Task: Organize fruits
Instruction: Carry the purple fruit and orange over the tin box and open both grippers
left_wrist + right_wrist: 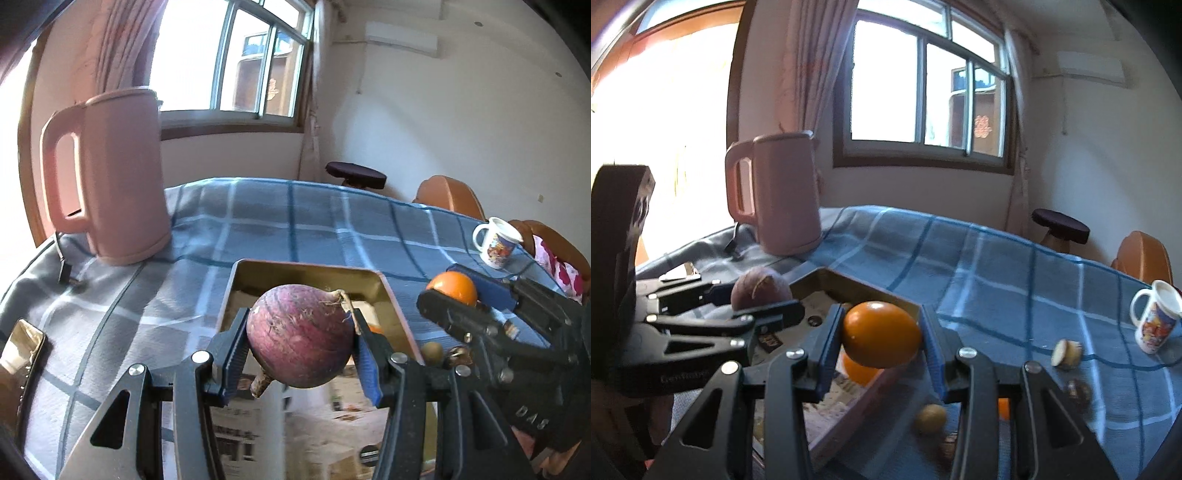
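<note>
My left gripper (301,349) is shut on a round purple root vegetable (300,336) and holds it above the gold-rimmed tray (306,267). My right gripper (882,341) is shut on an orange (881,341) above the tray's right rim (864,286). The right gripper with the orange (452,288) also shows at the right in the left wrist view. The left gripper with the purple vegetable (761,291) shows at the left in the right wrist view. A second orange (858,369) lies in the tray under the held one.
A pink kettle (110,177) stands at the back left on the blue checked tablecloth (332,229). A white printed mug (1154,321) stands at the right. Small items lie on the cloth by the tray: a tan round fruit (931,419), a cut piece (1065,354). A phone (22,350) lies at the left.
</note>
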The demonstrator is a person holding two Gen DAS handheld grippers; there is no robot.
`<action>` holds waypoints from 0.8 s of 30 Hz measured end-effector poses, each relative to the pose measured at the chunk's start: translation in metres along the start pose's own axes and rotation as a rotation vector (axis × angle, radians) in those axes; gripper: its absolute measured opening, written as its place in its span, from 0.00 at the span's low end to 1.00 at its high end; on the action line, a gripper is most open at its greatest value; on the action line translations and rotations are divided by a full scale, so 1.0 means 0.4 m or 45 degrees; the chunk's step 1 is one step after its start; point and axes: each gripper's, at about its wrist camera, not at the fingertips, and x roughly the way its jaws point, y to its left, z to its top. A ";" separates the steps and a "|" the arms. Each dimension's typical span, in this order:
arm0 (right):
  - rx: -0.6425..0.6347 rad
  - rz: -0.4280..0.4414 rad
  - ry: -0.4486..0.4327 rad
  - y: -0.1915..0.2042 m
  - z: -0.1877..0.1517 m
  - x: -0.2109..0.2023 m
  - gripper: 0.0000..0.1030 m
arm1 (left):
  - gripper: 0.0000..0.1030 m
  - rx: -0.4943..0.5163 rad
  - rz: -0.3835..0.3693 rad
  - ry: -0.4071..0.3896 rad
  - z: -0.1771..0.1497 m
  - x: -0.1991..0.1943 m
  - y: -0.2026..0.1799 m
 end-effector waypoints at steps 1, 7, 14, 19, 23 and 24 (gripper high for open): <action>-0.008 0.007 0.009 0.010 -0.003 0.009 0.43 | 0.52 -0.007 0.002 0.005 -0.002 0.002 0.009; -0.065 0.044 0.066 0.060 -0.017 0.046 0.43 | 0.52 -0.033 0.034 0.034 -0.018 0.009 0.043; -0.089 0.059 0.113 0.078 -0.027 0.073 0.43 | 0.52 -0.047 0.054 0.048 -0.027 0.017 0.059; -0.076 0.084 0.152 0.079 -0.028 0.088 0.44 | 0.53 -0.051 0.064 0.049 -0.026 0.014 0.060; -0.065 0.080 0.129 0.072 -0.031 0.075 0.64 | 0.66 -0.054 0.087 0.013 -0.024 -0.004 0.060; -0.056 0.080 0.105 0.068 -0.032 0.063 0.71 | 0.70 -0.055 0.090 -0.001 -0.023 -0.010 0.060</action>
